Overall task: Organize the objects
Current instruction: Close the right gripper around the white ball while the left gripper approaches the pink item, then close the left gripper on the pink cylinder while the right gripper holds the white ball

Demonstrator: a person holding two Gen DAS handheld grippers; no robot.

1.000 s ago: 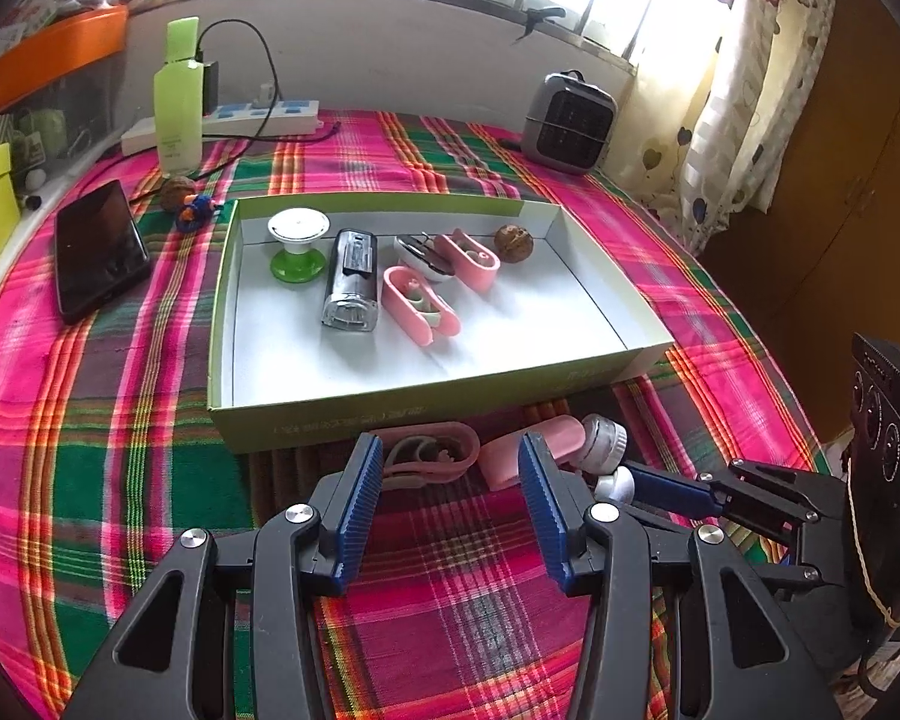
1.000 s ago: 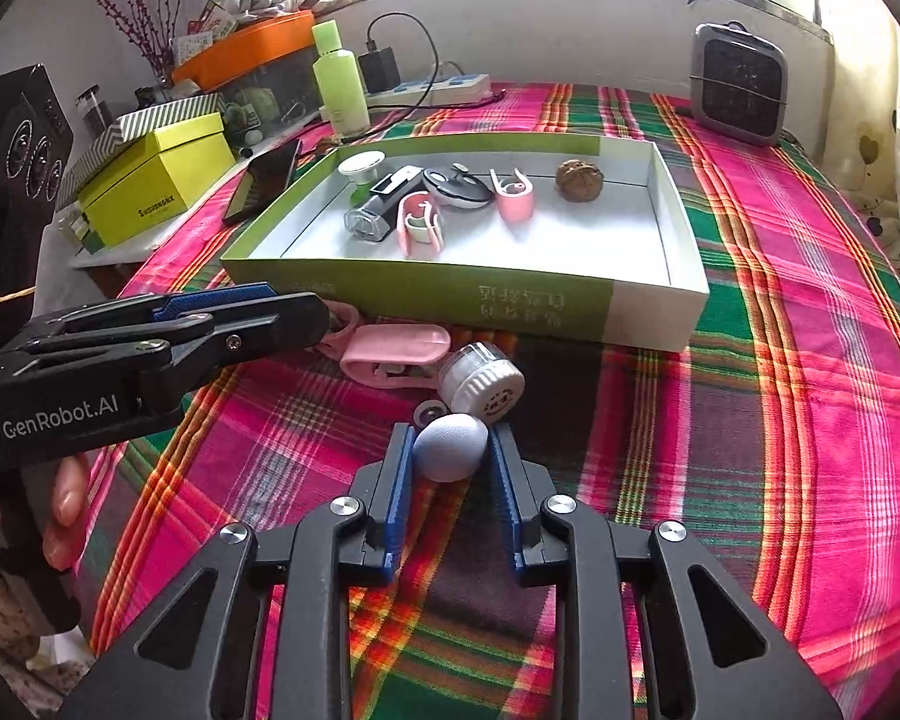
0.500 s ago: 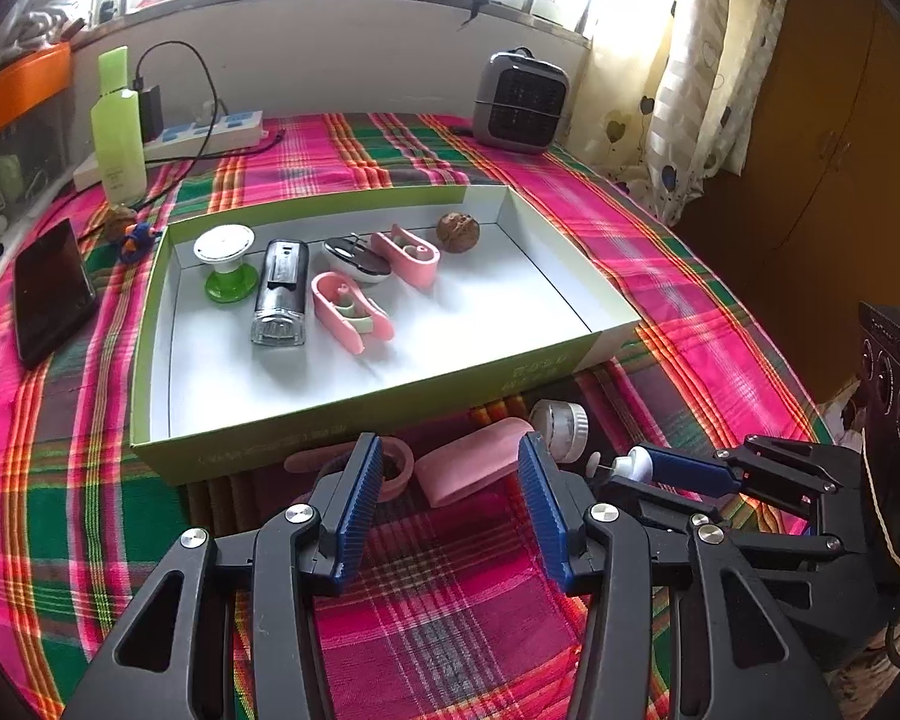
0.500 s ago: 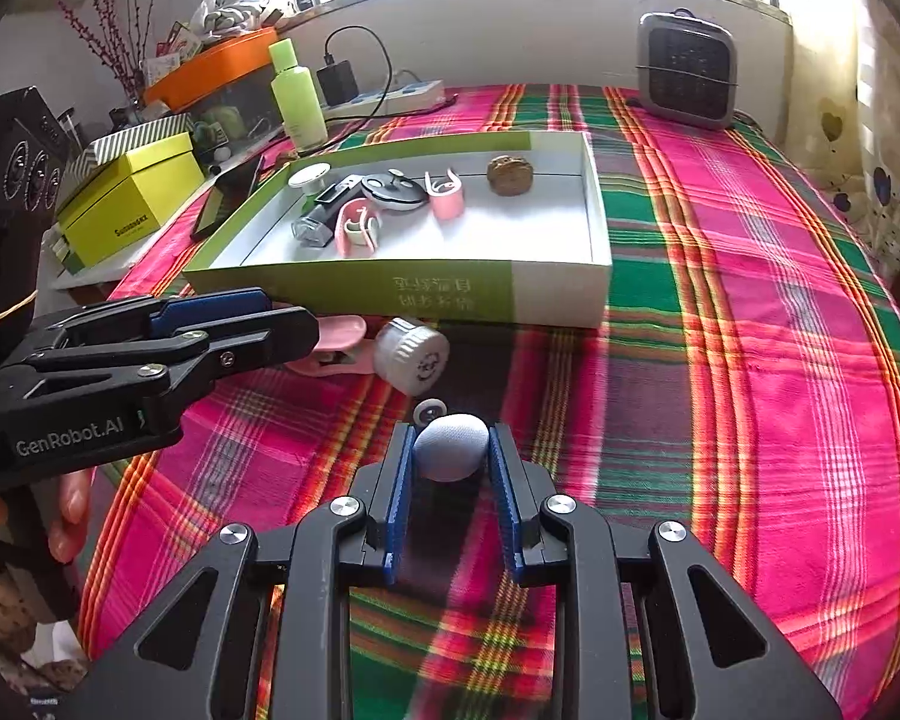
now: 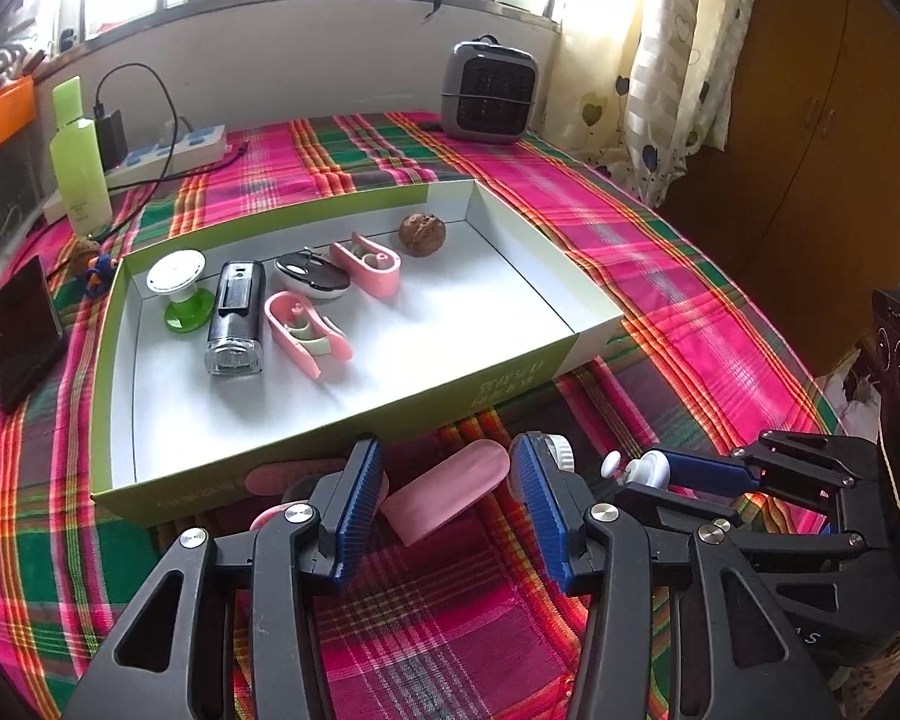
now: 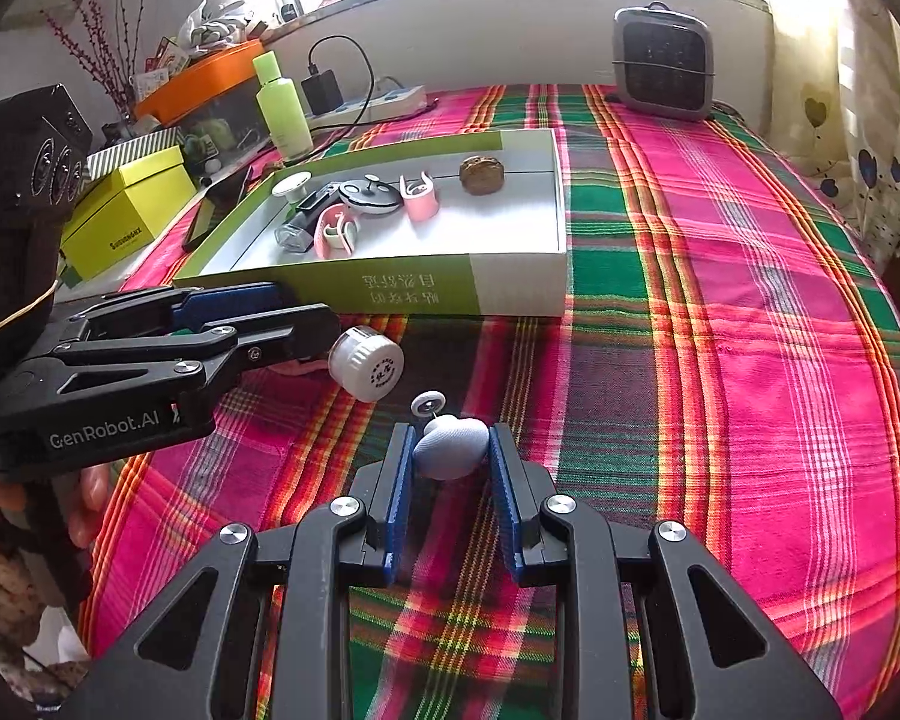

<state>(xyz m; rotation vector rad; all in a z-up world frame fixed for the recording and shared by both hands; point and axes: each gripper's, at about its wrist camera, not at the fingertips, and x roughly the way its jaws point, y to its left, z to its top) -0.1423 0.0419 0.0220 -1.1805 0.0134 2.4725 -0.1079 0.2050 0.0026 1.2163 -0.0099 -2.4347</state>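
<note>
My right gripper is shut on a small grey-white rounded object with a little white knob, held above the plaid cloth; it also shows in the left wrist view. My left gripper is open, its fingers either side of a pink oblong case lying in front of the green-and-white tray. A white ribbed cap lies beside it. The tray holds two pink clips, a black-and-clear device, a white-and-green knob, a black-white item and a walnut.
On the left lie a black phone, a green bottle, a power strip and a yellow box. A grey heater stands at the back. Another pink item lies by the tray's front wall.
Both grippers have shifted right along the tray's front. The right gripper still holds the rounded object; the left gripper now straddles the pink case.
</note>
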